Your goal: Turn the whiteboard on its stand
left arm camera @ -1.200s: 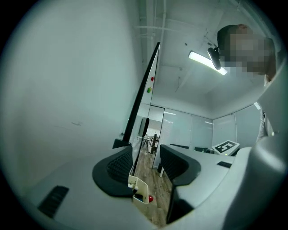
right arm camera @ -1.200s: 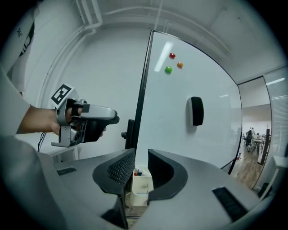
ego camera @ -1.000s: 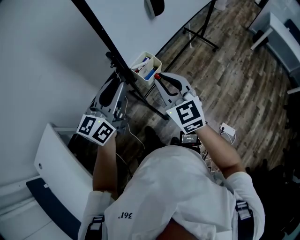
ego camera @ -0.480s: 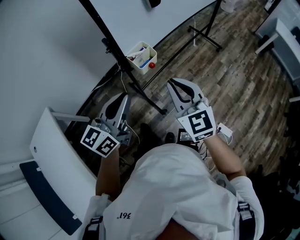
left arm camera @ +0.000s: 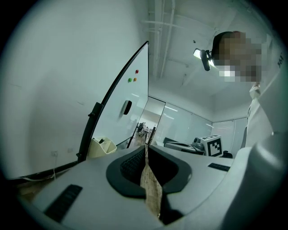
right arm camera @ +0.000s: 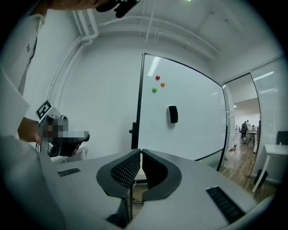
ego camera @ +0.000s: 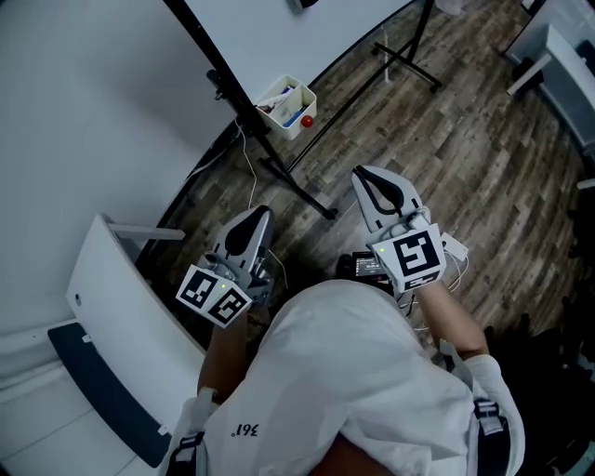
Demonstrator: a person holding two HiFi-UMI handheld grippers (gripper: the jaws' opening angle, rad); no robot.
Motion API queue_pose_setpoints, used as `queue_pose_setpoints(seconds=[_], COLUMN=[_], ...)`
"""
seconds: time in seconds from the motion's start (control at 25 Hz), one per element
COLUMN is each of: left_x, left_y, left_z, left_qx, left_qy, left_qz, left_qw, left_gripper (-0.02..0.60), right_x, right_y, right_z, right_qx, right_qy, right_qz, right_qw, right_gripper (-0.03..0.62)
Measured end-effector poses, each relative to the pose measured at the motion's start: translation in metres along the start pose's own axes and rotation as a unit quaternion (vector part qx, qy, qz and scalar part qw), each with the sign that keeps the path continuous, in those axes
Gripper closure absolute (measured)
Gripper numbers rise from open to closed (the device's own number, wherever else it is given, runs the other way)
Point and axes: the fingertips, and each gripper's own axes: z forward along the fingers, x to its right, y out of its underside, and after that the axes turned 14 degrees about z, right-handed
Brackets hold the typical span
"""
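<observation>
Head view looks steeply down; both gripper views face the whiteboard (right arm camera: 189, 90) from below.

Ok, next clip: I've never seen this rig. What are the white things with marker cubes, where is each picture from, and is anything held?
No robot: a person holds a gripper in each hand, and the cubes are part of them. The head view looks down from the person's head at the left gripper and right gripper over the wooden floor, apart from the whiteboard on its stand, with a pen tray by its frame. The other two pictures come from cameras riding on each gripper, looking along its jaws. In both, the jaws are together with nothing between them, so nothing is held. The right gripper view shows the board's face with three magnets and an eraser.
</observation>
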Motion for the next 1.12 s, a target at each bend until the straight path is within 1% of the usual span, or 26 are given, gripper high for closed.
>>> queue_pose_setpoints(seconds=[0.24, 0.6, 0.84, 1.12], left_x=[-0.003, 0.001, 0.0, 0.001], left_y=[0.014, 0.024, 0.027, 0.026], left_z=[-0.017, -0.026, -0.029, -0.029], left_qx=[-0.016, -0.026, -0.026, -0.026], left_qy=[0.021, 0.055, 0.065, 0.074], left_qz=[-0.012, -0.025, -0.031, -0.032], left_qw=[0.9996, 0.9978, 0.997, 0.9964], left_gripper=[0.554, 0.554, 0.554, 0.554], right_x=[-0.013, -0.033, -0.033, -0.035], right_y=[0.023, 0.04, 0.048, 0.046], right_z=[-0.006, -0.015, -0.016, -0.015], right_qx=[-0.021, -0.044, -0.053, -0.054], right_qy=[0.023, 0.022, 0.033, 0.035], right_qz=[0.017, 0.065, 0.071, 0.068], right_qw=[0.999, 0.997, 0.996, 0.996], right_gripper=[0.563, 0.568, 0.568, 0.568])
